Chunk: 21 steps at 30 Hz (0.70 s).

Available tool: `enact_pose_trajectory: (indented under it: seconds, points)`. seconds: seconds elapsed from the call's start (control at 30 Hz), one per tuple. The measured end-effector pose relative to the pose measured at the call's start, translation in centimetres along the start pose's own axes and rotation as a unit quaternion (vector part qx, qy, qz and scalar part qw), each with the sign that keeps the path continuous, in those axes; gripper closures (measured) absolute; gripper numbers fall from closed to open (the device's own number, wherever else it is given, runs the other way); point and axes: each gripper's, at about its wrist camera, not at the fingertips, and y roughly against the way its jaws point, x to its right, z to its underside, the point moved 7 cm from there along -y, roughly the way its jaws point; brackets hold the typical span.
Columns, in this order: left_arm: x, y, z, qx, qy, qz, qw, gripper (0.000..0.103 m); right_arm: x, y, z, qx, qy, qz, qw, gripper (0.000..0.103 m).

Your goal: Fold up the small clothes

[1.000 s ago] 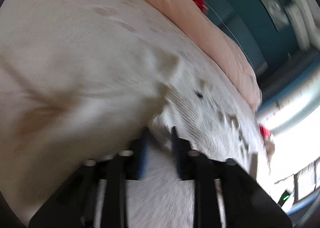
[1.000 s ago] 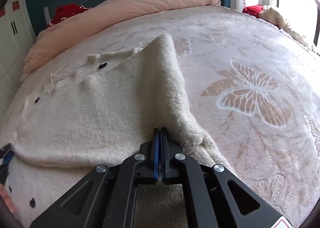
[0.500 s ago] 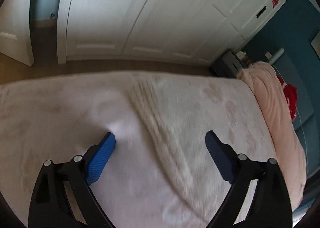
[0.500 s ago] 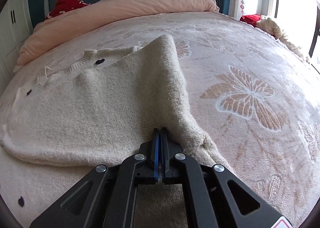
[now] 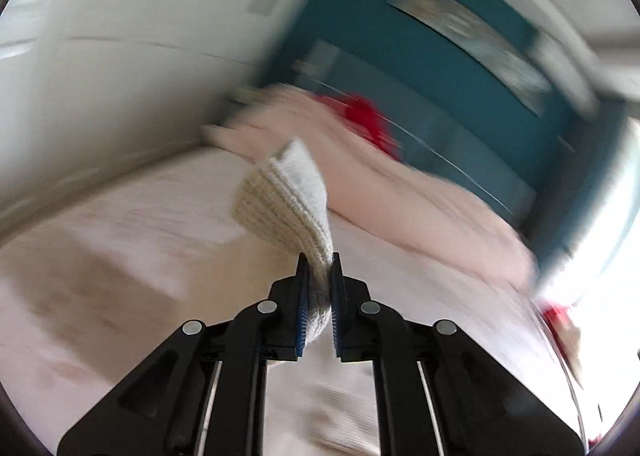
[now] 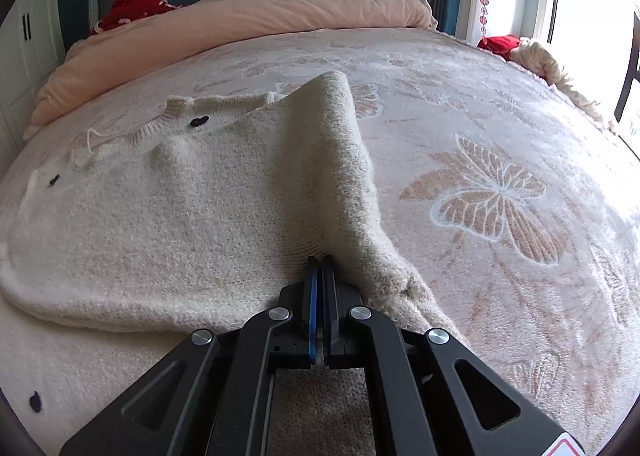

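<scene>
A cream knit sweater [image 6: 180,207] with black buttons [image 6: 199,121] lies spread on the bed in the right wrist view. My right gripper [image 6: 319,259] is shut on its right side, and the fabric rises in a ridge up to the fingertips. In the blurred left wrist view, my left gripper [image 5: 318,256] is closing its jaws on a ribbed edge of the sweater [image 5: 286,195]. That edge sticks up from between the blue pads, lifted off the bed.
The bed has a pale blanket with butterfly patterns [image 6: 492,191]. A pink duvet [image 6: 248,27] is bunched at the teal headboard, with a red item [image 6: 132,9] on it. White wardrobe doors [image 5: 120,35] stand beside the bed. A bright window is at the right.
My left gripper opened wide over the sweater's ribbed edge, then closed on it and swung up toward the headboard. The right gripper stayed shut on the sweater and hardly moved.
</scene>
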Motion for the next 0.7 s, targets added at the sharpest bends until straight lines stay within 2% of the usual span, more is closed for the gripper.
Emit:
enact_pose_trajectory:
  seconds: [0.03, 0.07, 0.13, 0.17, 0.23, 0.3, 0.37, 0.4, 0.47, 0.5, 0.53, 0.57, 0.6, 0.63, 0.67, 0.7]
  points:
    - [2.8, -0.7, 1.5, -0.018, -0.007, 0.022, 0.9996, 0.094, 0.1, 0.0, 0.0, 0.000, -0.007, -0.008, 1.000, 0.103]
    - [6.9, -2.2, 4.6, -0.054, -0.017, 0.053, 0.9970, 0.092, 0.3, 0.0, 0.0, 0.000, -0.012, -0.015, 1.000, 0.103]
    - [10.9, -4.6, 10.0, -0.111, -0.038, 0.078, 0.9899, 0.086, 0.6, 0.0, -0.1, -0.001, -0.025, -0.032, 0.999, 0.103]
    - [12.3, -5.9, 13.4, -0.149, -0.049, 0.084, 0.9841, 0.073, 0.8, 0.0, -0.1, -0.001, -0.031, -0.039, 0.999, 0.103]
    - [12.6, -8.2, 20.5, -0.215, -0.052, 0.060, 0.9734, 0.055, 1.2, -0.1, -0.1, -0.002, -0.047, -0.059, 0.997, 0.103]
    - [10.7, -8.3, 24.2, -0.234, -0.021, 0.040, 0.9711, 0.055, 1.4, -0.1, -0.1, -0.005, -0.056, -0.070, 0.996, 0.103]
    - [7.6, -6.7, 25.2, -0.236, 0.039, 0.040, 0.9702, 0.047, 1.6, 0.1, -0.2, -0.006, -0.068, -0.087, 0.994, 0.103]
    - [5.2, -6.0, 24.5, -0.228, 0.074, 0.037, 0.9702, 0.041, 1.8, 0.3, -0.3, -0.005, -0.075, -0.097, 0.992, 0.102]
    - [1.8, -4.9, 23.2, -0.206, 0.104, 0.023, 0.9727, 0.034, 2.1, 1.5, -0.6, -0.005, -0.081, -0.094, 0.992, 0.095]
    - [-0.3, -3.6, 22.1, -0.187, 0.114, 0.014, 0.9755, 0.033, 1.9, 2.1, -0.8, -0.004, -0.076, -0.080, 0.994, 0.084]
    - [-2.1, -3.0, 21.2, -0.175, 0.123, 0.004, 0.9769, 0.032, 1.3, 3.1, -1.0, 0.002, -0.076, -0.075, 0.994, 0.064]
    - [-3.3, -2.9, 20.6, -0.166, 0.140, -0.002, 0.9763, 0.030, 0.4, 3.9, -1.2, 0.007, -0.083, -0.091, 0.992, 0.053]
    - [-5.0, -3.4, 19.4, -0.160, 0.171, -0.005, 0.9721, 0.030, -0.7, 4.7, -1.5, 0.012, -0.091, -0.116, 0.989, 0.040]
    - [-6.7, -3.3, 18.9, -0.156, 0.207, -0.006, 0.9659, 0.029, -2.5, 5.3, -1.8, 0.010, -0.092, -0.148, 0.985, 0.039]
    - [-8.6, -4.0, 18.0, -0.148, 0.263, 0.000, 0.9535, 0.029, -4.3, 5.5, -2.1, 0.002, -0.087, -0.174, 0.981, 0.039]
    - [-9.5, -4.0, 18.0, -0.144, 0.294, 0.003, 0.9448, 0.029, -6.0, 5.5, -2.4, -0.009, -0.080, -0.197, 0.977, 0.038]
